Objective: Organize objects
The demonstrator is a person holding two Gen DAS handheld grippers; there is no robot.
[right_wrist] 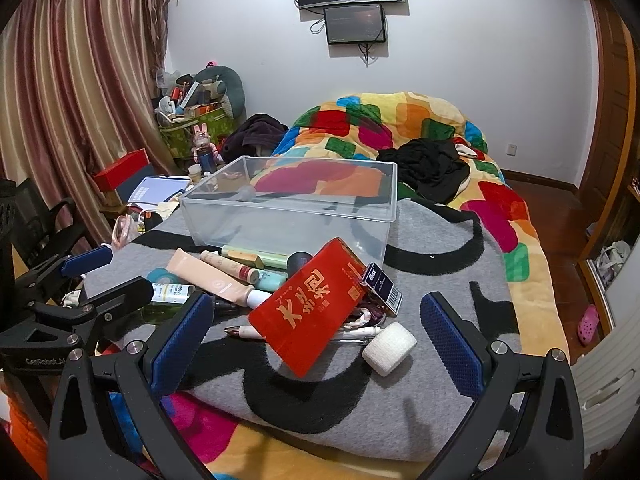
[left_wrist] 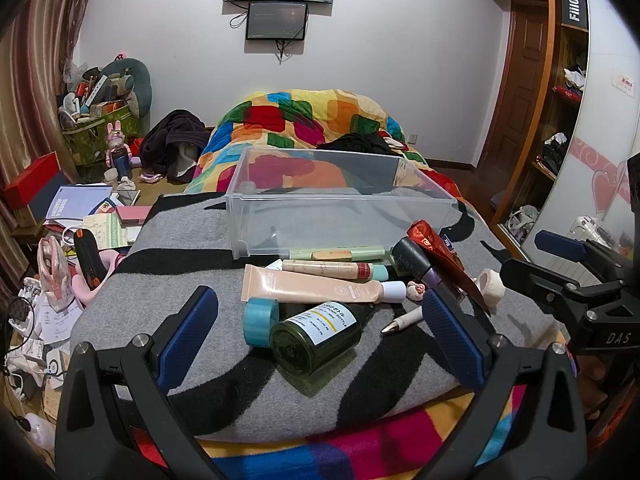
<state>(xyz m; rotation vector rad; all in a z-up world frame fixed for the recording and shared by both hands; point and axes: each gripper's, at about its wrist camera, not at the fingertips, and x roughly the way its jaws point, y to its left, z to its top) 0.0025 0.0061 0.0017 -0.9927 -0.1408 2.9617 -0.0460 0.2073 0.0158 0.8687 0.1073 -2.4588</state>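
Open at the top and bare inside: clear rectangular plastic bin [left_wrist: 340,196], reachable from above. Crowded right against its near wall: pale green tube [left_wrist: 338,255], peach squeeze tube [left_wrist: 316,288], dark green labelled bottle [left_wrist: 316,338] lying flat, tilted red packet [right_wrist: 308,306], white gauze roll [right_wrist: 389,347]. Bare grey-and-black blanket [right_wrist: 448,248] right of the bin. Black garment [right_wrist: 428,168] heaped behind.

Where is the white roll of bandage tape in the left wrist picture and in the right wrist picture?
Left wrist view: the white tape roll lies at the right of the pile, beyond the red packet's tip, partly hidden.
Right wrist view: the roll lies low in the centre, just right of the red packet, in plain sight.
Shared landmark: the clear plastic bin stands behind the pile in both.
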